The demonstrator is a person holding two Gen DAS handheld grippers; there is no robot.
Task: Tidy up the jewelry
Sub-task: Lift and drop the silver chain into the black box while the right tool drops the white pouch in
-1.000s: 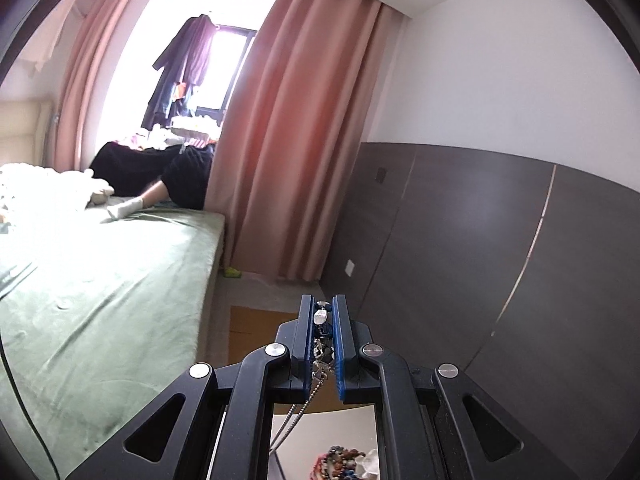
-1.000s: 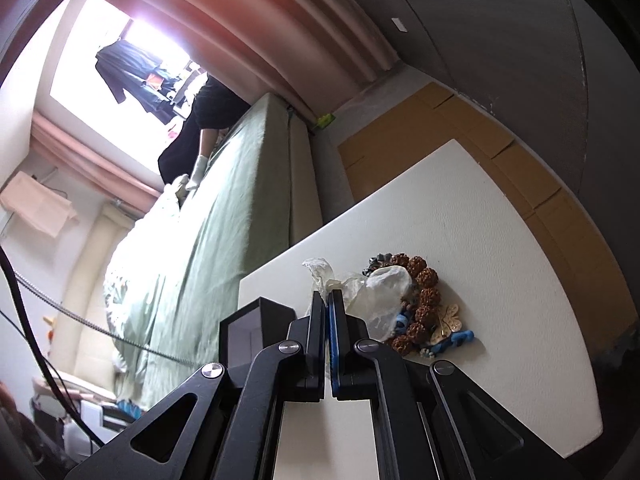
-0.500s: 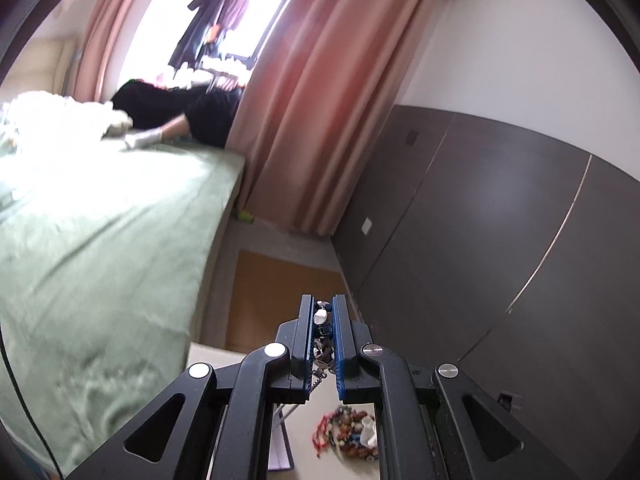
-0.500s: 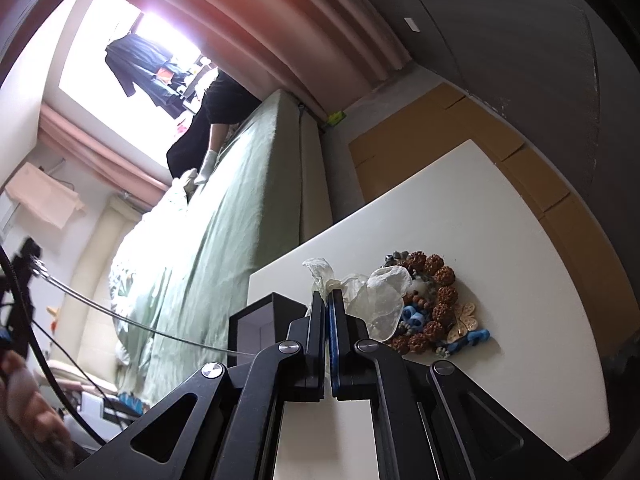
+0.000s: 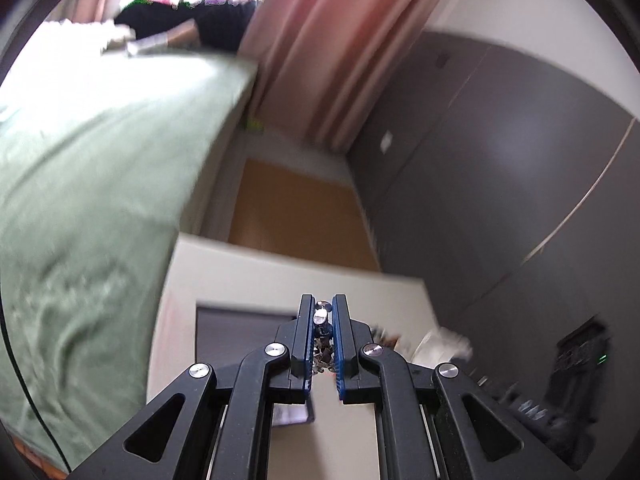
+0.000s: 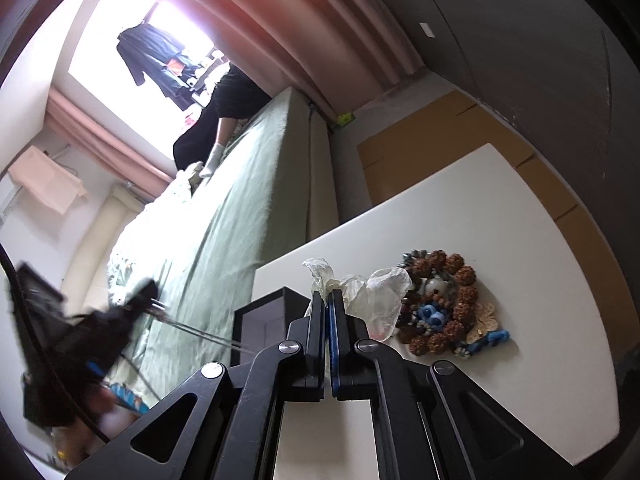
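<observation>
The necklace (image 5: 322, 336), pinched between the closed blue pads of the left gripper (image 5: 322, 312), is best lowered slowly into the black box (image 6: 264, 320), the empty right gripper (image 6: 328, 304) kept closed and clear.

Left wrist view is motion-blurred throughout: bed (image 5: 92, 184), curtain (image 5: 316, 48) and the dark box (image 5: 240, 328) on the table (image 5: 280, 276) are smeared. The beaded piece (image 5: 322, 344) pinched in the left claw (image 5: 321, 320) is too small to be identified; its lower part is hidden behind the claw body. Jewelry pile (image 5: 384, 336) is mostly hidden by the right finger. In the right wrist view, the left claw (image 6: 132, 304) is blurred, its jaws unreadable. Box (image 6: 264, 320) is partly blocked by the right claw (image 6: 328, 316). Beads (image 6: 440, 304) are partly covered by a plastic bag (image 6: 372, 292).
</observation>
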